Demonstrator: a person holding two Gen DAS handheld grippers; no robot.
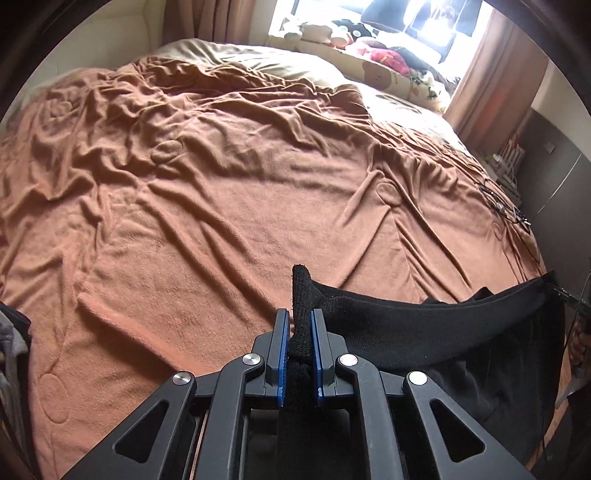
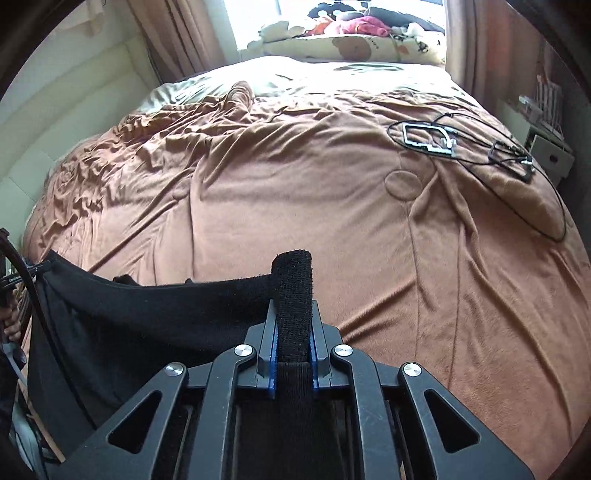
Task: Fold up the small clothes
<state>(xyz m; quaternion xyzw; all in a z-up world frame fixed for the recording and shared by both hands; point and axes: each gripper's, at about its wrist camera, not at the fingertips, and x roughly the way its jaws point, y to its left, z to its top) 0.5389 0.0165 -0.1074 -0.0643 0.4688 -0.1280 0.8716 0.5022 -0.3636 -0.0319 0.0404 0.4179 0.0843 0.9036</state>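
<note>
Covering bed (image 1: 221, 184), rumpled brown blanket (image 2: 295, 206)

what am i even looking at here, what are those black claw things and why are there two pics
The claws are two hand-held grippers, one in each of a person's hands; no robot arm is involved. Each carries a wide-angle camera looking forward along its two fingers, so you get one picture per gripper.

In the left wrist view, the left gripper is shut on one end of a black garment. In the right wrist view, the right gripper pinches the other end of the same garment, which is stretched between them.

Beyond lies a bed with a wrinkled brown blanket. Some cables and small metal parts lie on its right side. Soft toys sit at the window at the far end. The job is folding small clothes.
</note>
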